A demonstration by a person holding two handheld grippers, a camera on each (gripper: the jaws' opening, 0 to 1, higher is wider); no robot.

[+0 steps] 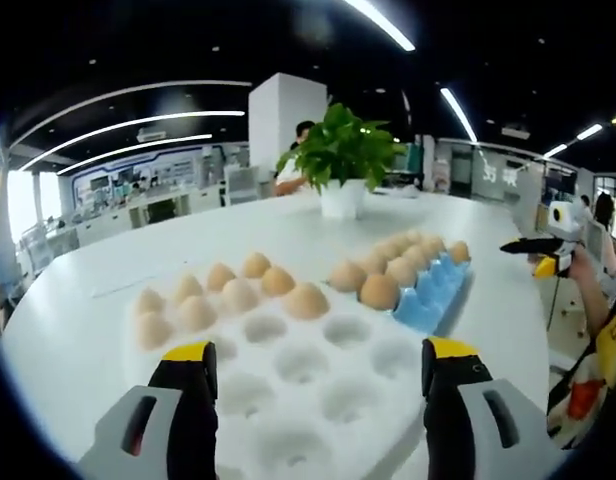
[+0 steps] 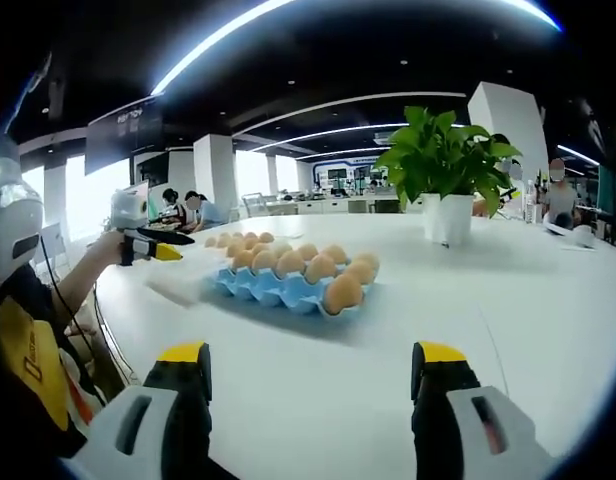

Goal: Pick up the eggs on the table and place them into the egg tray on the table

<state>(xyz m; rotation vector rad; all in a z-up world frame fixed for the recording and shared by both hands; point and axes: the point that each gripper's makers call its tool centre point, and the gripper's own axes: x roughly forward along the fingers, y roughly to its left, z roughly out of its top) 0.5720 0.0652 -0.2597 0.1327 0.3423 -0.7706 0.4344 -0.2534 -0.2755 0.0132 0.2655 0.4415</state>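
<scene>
Left gripper point(image 1: 318, 365): fingers point(image 1: 193, 385) black with yellow tips, spread wide and holding nothing, poised over the near, unfilled cups of the white egg tray point(image 1: 318, 400). Right gripper point(image 2: 313, 370): fingers point(image 2: 183, 385) likewise yellow-tipped, wide apart and empty, above bare surface point(image 2: 508, 300). White egg tray — moulded, pale, its near rows vacant; brown eggs point(image 1: 238, 295) occupy its two far rows, each seated with the pointed end up, long axis upright, lying beyond the left fingers and apart from them. Blue egg tray point(image 1: 433, 295): in the left gripper view it touches or sits just beside the white tray's right far corner, its long axis running away from the camera, and it carries rows of brown eggs point(image 1: 380, 291), also upright; its nearest cups on the right edge stand open. In the right gripper view the same blue egg tray point(image 2: 278, 290) lies ahead of the right fingers, well apart, a touch left of the centre line, its long side running off to the left; the nearest egg point(image 2: 343, 293) sits at its front right corner. Potted plant point(image 2: 443, 170) — green leaves, white pot, upright on the white round surface beyond the trays. Office interior behind, with seated people at desks.
</scene>
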